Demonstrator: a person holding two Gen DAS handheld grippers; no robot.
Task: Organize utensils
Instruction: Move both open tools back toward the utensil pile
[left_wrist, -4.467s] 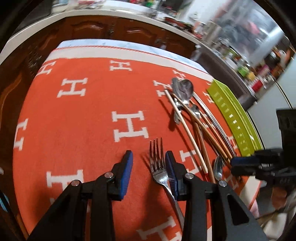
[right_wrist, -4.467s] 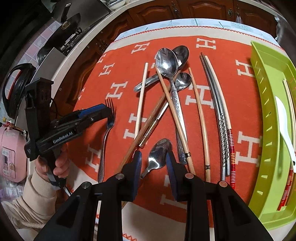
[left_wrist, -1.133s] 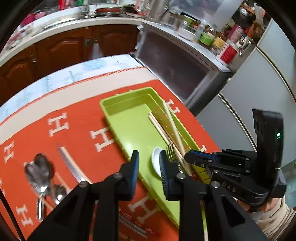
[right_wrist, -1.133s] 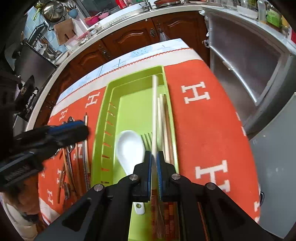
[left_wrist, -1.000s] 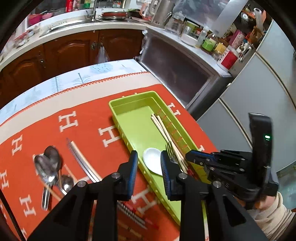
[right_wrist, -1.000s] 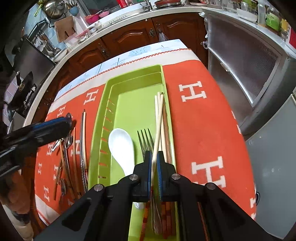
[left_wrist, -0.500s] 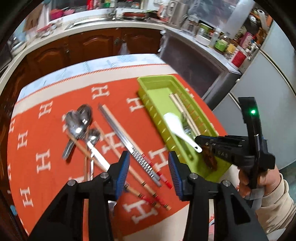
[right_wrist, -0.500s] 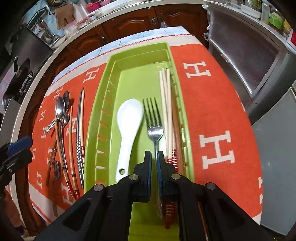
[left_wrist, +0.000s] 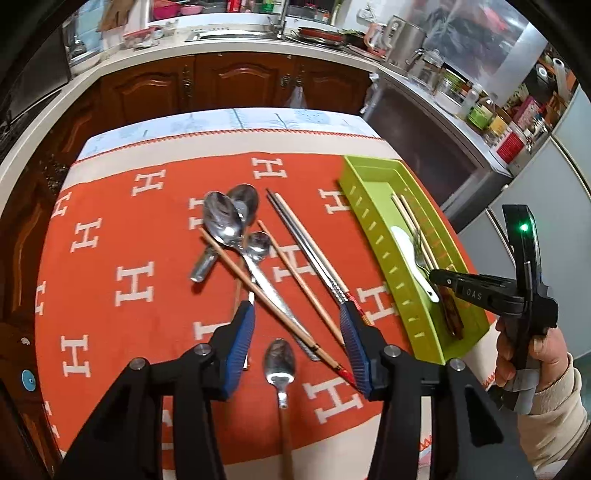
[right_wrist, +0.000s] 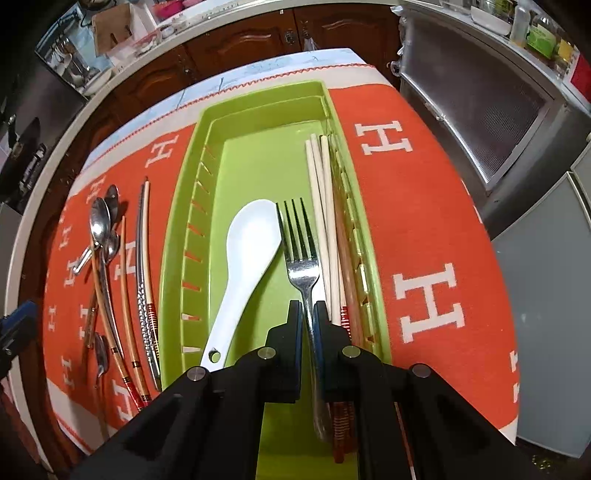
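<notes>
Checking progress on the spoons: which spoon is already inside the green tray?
The white spoon, lying beside the fork in the green tray; the metal spoons lie on the orange cloth.

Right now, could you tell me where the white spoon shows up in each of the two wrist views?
Left wrist view: the white spoon lies at right of centre, inside the green tray, just beyond the right gripper.
Right wrist view: the white spoon lies at centre, left of the fork.
Shared landmark: the green tray on the orange cloth.
</notes>
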